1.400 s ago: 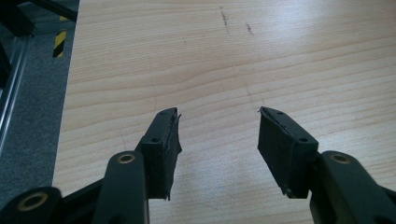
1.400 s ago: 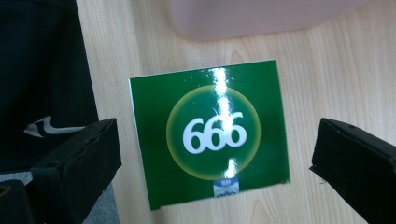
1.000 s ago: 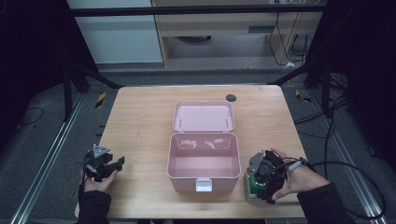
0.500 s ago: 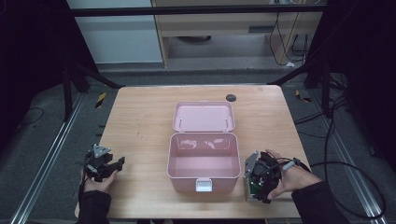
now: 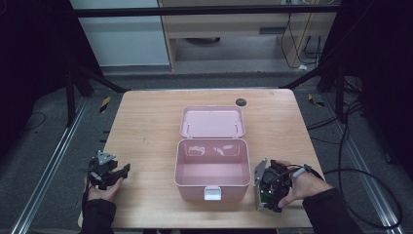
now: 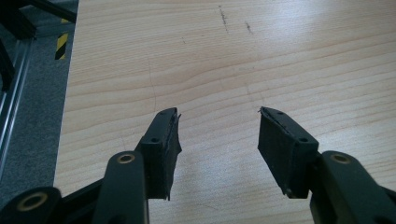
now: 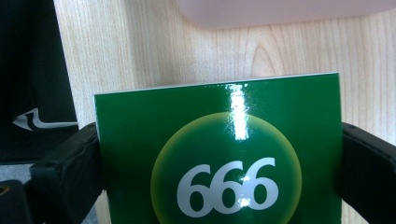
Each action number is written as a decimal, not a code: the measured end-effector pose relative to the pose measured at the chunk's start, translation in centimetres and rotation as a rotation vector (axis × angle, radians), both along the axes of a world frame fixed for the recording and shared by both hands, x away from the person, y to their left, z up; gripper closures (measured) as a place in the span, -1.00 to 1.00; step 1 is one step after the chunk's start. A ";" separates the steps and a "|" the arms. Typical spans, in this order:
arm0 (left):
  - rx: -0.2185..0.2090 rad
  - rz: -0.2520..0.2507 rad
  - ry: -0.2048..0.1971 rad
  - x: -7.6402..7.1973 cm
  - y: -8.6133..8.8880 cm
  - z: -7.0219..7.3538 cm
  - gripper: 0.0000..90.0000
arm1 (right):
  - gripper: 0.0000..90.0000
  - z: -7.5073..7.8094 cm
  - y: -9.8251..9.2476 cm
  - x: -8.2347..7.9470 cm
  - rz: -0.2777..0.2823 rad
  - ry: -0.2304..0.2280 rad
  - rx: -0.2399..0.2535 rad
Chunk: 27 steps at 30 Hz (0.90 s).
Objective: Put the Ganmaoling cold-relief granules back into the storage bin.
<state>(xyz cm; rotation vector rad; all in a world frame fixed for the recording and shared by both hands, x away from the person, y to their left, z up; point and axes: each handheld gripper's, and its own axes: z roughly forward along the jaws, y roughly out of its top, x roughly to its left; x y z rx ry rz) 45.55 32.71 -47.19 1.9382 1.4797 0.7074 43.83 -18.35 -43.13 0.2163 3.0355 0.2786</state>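
A pink box (image 5: 210,168) stands open in the middle of the wooden table (image 5: 146,126), its lid (image 5: 212,122) laid back behind it and its inside bare. To its right, near the front edge, my right gripper (image 5: 265,194) holds a glossy green box (image 7: 219,154) printed with "666". The jaws have just been closing, and their pads press on both sides of the green box (image 5: 261,196). At the table's front left corner my left gripper (image 5: 119,173) rests in the hand. Its jaws stand open (image 6: 217,116) over bare wood with nothing between them.
A small dark round spot (image 5: 240,102) lies on the table behind the lid. Metal rails and black frame legs flank the table, and cables run over the floor at the right. A dark sleeve or bag (image 7: 32,79) shows at the left of the right gripper view.
My right gripper with the green box has shifted slightly left and toward the front edge. The left gripper has stayed where it was.
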 end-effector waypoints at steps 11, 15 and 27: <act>0.001 0.001 -0.002 0.0 0.0 0.0 0.07 | -0.87 0.3 -0.4 -0.1 -0.005 0.009 -0.003; 0.001 0.000 -0.003 0.0 0.0 0.0 0.08 | -0.86 0.6 -0.7 -0.3 -0.014 0.020 -0.003; 0.000 -0.001 -0.003 0.0 0.0 0.1 0.09 | -0.86 5.1 -1.9 -0.5 -0.046 -0.036 0.050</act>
